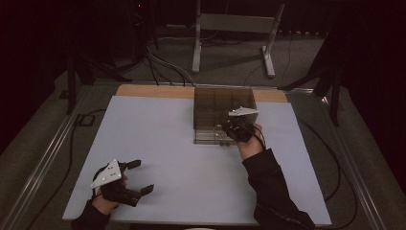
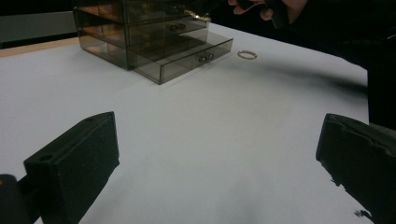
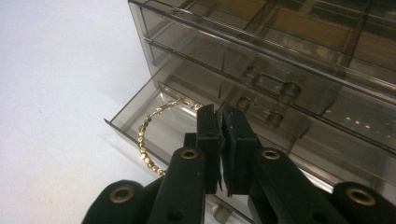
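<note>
A smoky see-through drawer box stands at the far middle of the white table. Its bottom drawer is pulled out. My right gripper hangs over that open drawer, shut on a gold beaded bracelet that dangles to the left of its tips. At the front left, my left gripper rests open with nothing between its jaws. A second gold ring-shaped bracelet lies on the table beside the open drawer.
A wooden strip runs along the table's far edge. Behind it stands a grey metal frame on the floor, with cables trailing there. Bare white tabletop stretches between the two grippers.
</note>
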